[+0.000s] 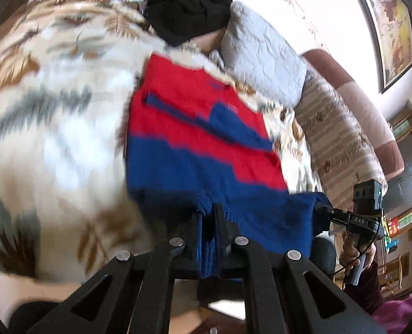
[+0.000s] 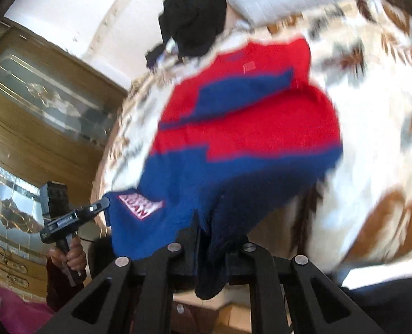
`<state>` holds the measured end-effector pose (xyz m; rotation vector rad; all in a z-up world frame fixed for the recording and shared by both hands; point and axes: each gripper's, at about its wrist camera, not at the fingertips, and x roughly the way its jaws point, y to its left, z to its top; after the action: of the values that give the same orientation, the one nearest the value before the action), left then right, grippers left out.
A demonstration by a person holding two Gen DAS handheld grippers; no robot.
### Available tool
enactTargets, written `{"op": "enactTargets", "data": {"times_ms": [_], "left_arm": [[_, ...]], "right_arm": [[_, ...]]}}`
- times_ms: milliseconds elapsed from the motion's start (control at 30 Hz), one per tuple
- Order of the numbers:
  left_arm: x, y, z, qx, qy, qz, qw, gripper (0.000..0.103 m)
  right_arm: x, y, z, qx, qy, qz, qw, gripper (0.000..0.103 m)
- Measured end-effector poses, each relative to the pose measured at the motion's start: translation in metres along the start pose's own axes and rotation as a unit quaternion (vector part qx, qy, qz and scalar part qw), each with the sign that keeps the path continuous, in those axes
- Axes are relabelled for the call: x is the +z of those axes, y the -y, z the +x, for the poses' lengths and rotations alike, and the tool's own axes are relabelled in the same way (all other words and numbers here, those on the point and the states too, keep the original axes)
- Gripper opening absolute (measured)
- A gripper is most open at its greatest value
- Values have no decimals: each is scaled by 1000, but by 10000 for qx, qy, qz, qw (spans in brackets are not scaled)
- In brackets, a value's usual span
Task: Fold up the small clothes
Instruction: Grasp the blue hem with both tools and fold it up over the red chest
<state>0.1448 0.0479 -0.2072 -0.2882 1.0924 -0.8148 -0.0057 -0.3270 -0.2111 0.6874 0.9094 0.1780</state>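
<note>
A small red and blue knit sweater [image 1: 194, 128] lies on a bed, its blue hem lifted toward me. My left gripper [image 1: 208, 214] is shut on the hem's left part, blue knit bunched between its fingers. In the right wrist view the same sweater [image 2: 242, 128] hangs from my right gripper [image 2: 208, 231], shut on a dark fold of the hem. Each view shows the other gripper pinching its hem corner: the right gripper [image 1: 320, 207] held by a hand [image 1: 356, 253], and the left gripper [image 2: 105, 201] beside a pink and white patch [image 2: 140, 204].
The bed is covered by a white blanket [image 1: 52, 111] with brown and grey leaves. Behind the sweater sit a heap of black clothes [image 1: 189, 8] and a grey pillow [image 1: 264, 55]. A wooden glass-fronted cabinet [image 2: 39, 97] stands beside the bed; a framed picture [image 1: 392, 27] hangs on the wall.
</note>
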Motion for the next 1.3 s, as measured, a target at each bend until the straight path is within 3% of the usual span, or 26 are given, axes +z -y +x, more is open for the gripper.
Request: {"op": "enactTargets", "data": {"times_ms": [233, 400, 533, 667, 800, 867, 900, 933, 1000, 1067, 1100, 1133, 1200, 1267, 1300], "left_arm": [[131, 11, 20, 150, 543, 143, 9983, 7], [218, 10, 82, 429, 647, 59, 9970, 7], [254, -16, 147, 788, 539, -260, 9951, 7], [254, -51, 180, 1125, 443, -648, 9905, 7], [251, -73, 174, 1102, 838, -924, 9860, 8], [250, -75, 161, 1026, 1076, -1077, 9830, 8], [247, -71, 151, 1009, 1231, -1097, 9811, 12], [242, -62, 143, 1076, 1310, -984, 9806, 19], [233, -43, 137, 1322, 1282, -620, 9809, 31], [220, -26, 136, 1392, 1244, -314, 9819, 35], [211, -19, 136, 1335, 1223, -228, 9832, 37], [202, -12, 138, 1320, 1156, -134, 9844, 42], [191, 0, 144, 1603, 958, 8, 9824, 51], [180, 1, 156, 1995, 809, 70, 9765, 51], [177, -2, 163, 2235, 726, 90, 9720, 51]], "right_arm": [[122, 10, 17, -81, 837, 216, 9962, 12], [196, 48, 61, -63, 1191, 762, 9899, 12], [237, 98, 103, 67, 1089, 1239, 9863, 15], [244, 145, 143, 240, 671, 1978, 9777, 19], [245, 170, 132, 422, 1111, 2290, 9661, 23], [244, 169, 111, 497, 1565, 2273, 9599, 41], [242, 167, 102, 472, 1744, 2252, 9574, 69], [238, 162, 93, 392, 1945, 2236, 9543, 78], [236, 144, 83, 273, 1883, 1934, 9625, 78], [231, 121, 83, 63, 1692, 1529, 9736, 76], [228, 113, 85, -49, 1610, 1342, 9778, 71], [224, 102, 90, -168, 1442, 1128, 9830, 57], [212, 91, 103, -368, 1086, 899, 9893, 41], [196, 85, 113, -726, 806, 717, 9915, 40], [188, 84, 119, -1103, 639, 624, 9899, 40]]}}
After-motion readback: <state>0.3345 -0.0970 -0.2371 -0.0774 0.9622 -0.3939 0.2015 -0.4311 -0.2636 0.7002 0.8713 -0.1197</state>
